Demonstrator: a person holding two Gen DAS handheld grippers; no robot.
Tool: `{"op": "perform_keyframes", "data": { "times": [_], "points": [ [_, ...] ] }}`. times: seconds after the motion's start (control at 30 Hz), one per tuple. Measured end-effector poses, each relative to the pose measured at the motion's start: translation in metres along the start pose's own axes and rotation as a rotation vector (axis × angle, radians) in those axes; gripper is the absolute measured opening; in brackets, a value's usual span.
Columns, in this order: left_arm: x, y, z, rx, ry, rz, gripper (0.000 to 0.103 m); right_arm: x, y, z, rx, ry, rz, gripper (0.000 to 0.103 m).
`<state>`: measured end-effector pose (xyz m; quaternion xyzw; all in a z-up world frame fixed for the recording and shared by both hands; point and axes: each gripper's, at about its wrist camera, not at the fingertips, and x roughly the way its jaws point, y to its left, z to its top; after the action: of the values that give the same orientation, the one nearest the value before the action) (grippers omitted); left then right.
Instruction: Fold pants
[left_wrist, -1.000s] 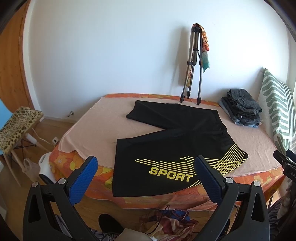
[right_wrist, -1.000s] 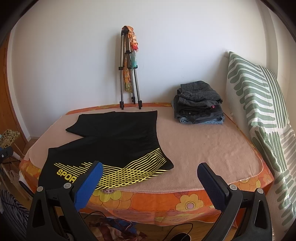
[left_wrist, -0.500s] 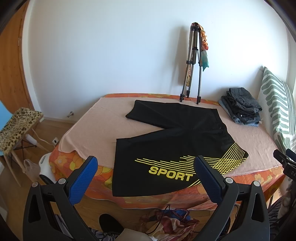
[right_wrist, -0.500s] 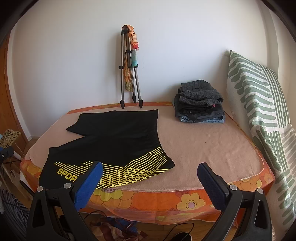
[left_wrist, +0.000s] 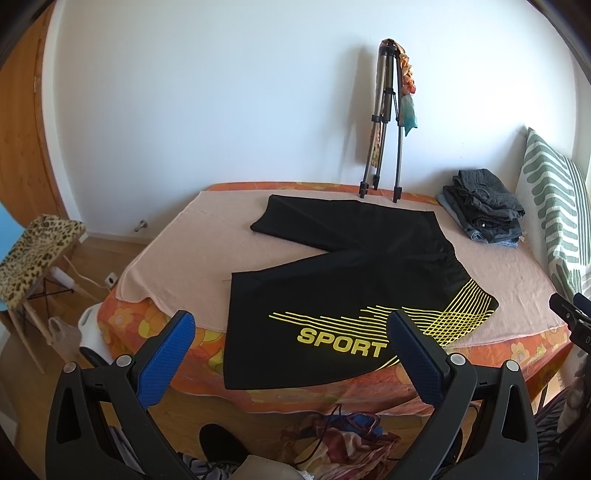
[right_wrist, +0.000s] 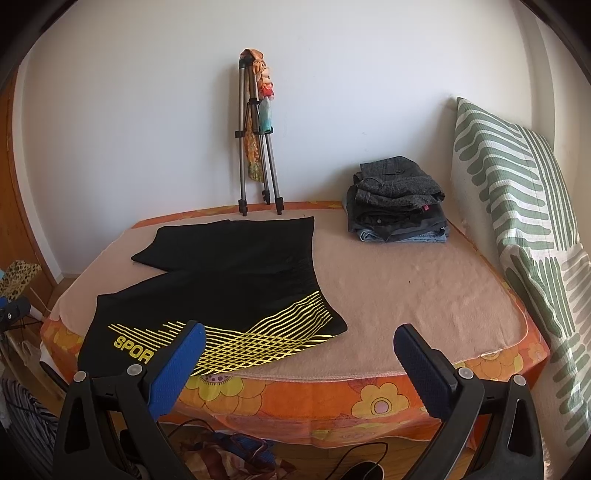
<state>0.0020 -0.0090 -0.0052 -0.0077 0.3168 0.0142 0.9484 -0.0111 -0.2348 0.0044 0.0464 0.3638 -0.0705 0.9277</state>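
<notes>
Black shorts (left_wrist: 343, 280) with yellow stripes and the word SPORT lie spread flat on the bed, legs to the left, waistband to the right; the near leg hangs over the bed's front edge. They also show in the right wrist view (right_wrist: 229, 291). My left gripper (left_wrist: 291, 325) is open and empty, held off the bed in front of the near leg. My right gripper (right_wrist: 299, 339) is open and empty, in front of the bed near the waistband corner.
The bed has a pink blanket (right_wrist: 406, 291) over an orange flowered cover (left_wrist: 155, 317). A stack of folded clothes (right_wrist: 399, 199) sits at the back right. A tripod (left_wrist: 384, 129) leans on the wall. A striped pillow (right_wrist: 517, 206) stands right. A leopard stool (left_wrist: 33, 254) stands left. Clutter and cables lie on the floor.
Both grippers have drawn back slightly from the bed; everything looks a little farther. The shorts have not moved.
</notes>
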Motion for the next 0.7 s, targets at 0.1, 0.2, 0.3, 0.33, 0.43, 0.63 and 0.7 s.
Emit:
{"op": "perform_keyframes", "data": {
  "times": [0.1,0.2,0.3,0.33,0.43,0.63,0.7],
  "points": [
    [0.001,-0.001,0.0,0.005,0.001,0.001,0.103,0.0,-0.001,0.0,0.004,0.0,0.001,0.103],
    [0.001,-0.001,0.0,0.004,0.0,0.001,0.103,0.0,-0.001,-0.001,0.005,0.0,0.001,0.103],
    [0.002,-0.002,0.001,0.004,-0.001,-0.003,0.103,0.001,-0.001,-0.001,0.005,0.0,0.003,0.103],
    [0.002,-0.002,0.0,0.005,-0.001,-0.004,0.103,0.001,-0.001,-0.001,0.005,0.0,0.004,0.103],
    [0.004,-0.003,0.0,0.008,-0.001,0.001,0.103,0.002,-0.001,-0.001,0.004,0.001,0.004,0.103],
    [0.007,0.002,-0.002,-0.012,-0.002,0.004,0.103,0.004,-0.001,0.0,-0.008,0.0,0.005,0.103],
    [0.01,0.004,-0.003,-0.015,0.003,0.002,0.103,0.005,-0.001,0.001,-0.02,-0.005,0.005,0.103]
  ]
}}
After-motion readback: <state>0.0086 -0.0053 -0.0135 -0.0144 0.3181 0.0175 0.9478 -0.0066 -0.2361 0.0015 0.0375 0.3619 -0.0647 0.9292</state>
